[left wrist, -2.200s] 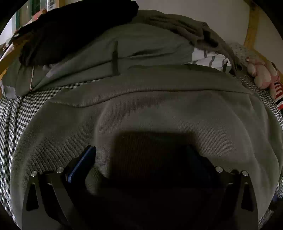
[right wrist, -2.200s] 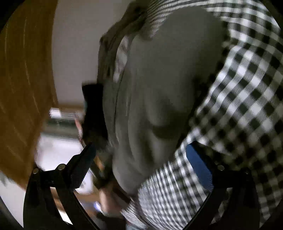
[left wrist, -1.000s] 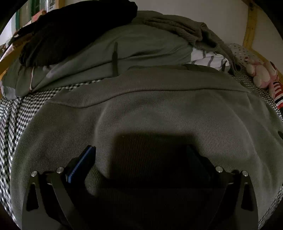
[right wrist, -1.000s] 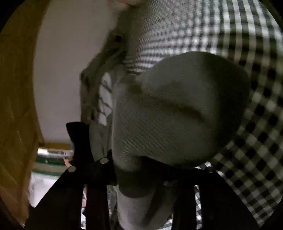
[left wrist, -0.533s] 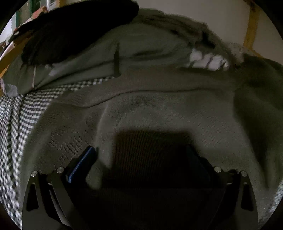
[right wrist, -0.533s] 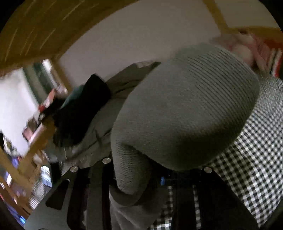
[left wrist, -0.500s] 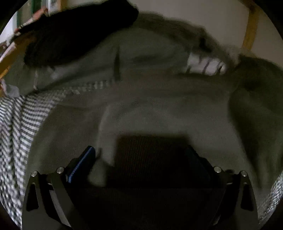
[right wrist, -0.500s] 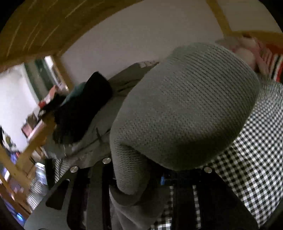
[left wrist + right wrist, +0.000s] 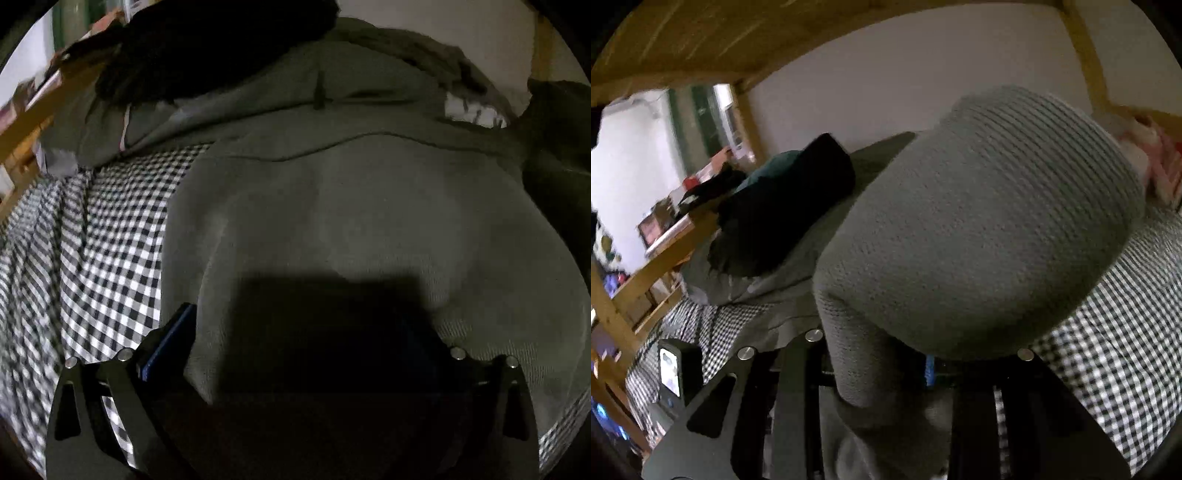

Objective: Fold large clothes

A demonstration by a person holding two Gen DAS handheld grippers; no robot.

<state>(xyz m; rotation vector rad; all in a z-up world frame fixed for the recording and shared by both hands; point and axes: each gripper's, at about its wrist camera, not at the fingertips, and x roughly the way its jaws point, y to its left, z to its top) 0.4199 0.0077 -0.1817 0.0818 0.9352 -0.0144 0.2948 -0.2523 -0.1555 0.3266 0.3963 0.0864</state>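
Right gripper is pinching a bunched fold of the grey sweater and carrying it above the checked bed. Left gripper is standing wide over the sweater's near edge, pads off the knit. Sweater is lying across the bed's middle, long axis left to right, far edge towards the clothes pile. Risk: thick knit sliding from the narrow pinch; unpinned body dragging along, skewing the fold.

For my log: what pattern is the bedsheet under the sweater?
Black-and-white check; the bedsheet shows best in the left wrist view.
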